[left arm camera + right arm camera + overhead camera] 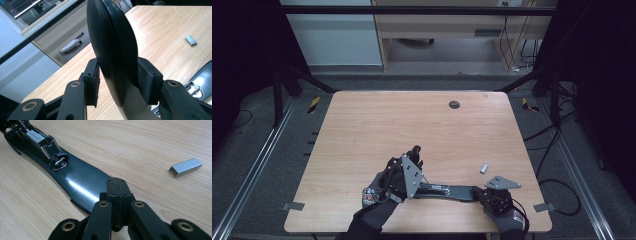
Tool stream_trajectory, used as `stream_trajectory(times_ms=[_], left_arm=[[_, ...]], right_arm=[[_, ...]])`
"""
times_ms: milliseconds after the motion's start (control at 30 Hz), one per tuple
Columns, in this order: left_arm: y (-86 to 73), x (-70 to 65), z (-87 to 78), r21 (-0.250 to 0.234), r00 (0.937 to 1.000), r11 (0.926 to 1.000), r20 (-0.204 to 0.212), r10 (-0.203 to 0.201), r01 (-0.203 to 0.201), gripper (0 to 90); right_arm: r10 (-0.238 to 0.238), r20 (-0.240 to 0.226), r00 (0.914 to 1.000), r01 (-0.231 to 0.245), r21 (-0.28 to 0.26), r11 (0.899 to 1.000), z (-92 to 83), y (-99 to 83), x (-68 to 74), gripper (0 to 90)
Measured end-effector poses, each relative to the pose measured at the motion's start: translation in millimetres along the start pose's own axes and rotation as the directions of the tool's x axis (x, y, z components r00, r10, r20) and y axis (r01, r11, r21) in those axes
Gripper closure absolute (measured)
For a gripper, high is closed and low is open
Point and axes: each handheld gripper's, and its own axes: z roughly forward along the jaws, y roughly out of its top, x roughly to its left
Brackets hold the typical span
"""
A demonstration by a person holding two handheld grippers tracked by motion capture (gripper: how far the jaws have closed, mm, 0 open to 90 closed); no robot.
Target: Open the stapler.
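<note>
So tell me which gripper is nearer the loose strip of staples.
Right. The right gripper presses the stapler base close beside the staple strip; the left gripper, holding the stapler's lid, sits farther off.

dim room w/ dark edges; table evenly lit, glare streak on stapler base, near jaws blurry.

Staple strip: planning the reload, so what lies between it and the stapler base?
Only bare wood table separates the staple strip from the stapler base, per right gripper view.

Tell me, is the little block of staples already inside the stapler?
No, the block of staples lies by itself on the bare wooden table, apart from the black stapler.
</note>
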Motion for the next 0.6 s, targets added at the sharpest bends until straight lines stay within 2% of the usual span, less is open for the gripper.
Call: stream_trajectory(times_ms=[600], left_arm=[[-6.9,10.1,-3.6,-0.002,0.9992,0.9992,0.001,-0.040,0.040,54.9]], right_arm=[[0.004,-0.005,1.0000,-0.004,0.000,1.000,-0.2,-0.1,-0.1,90.0]])
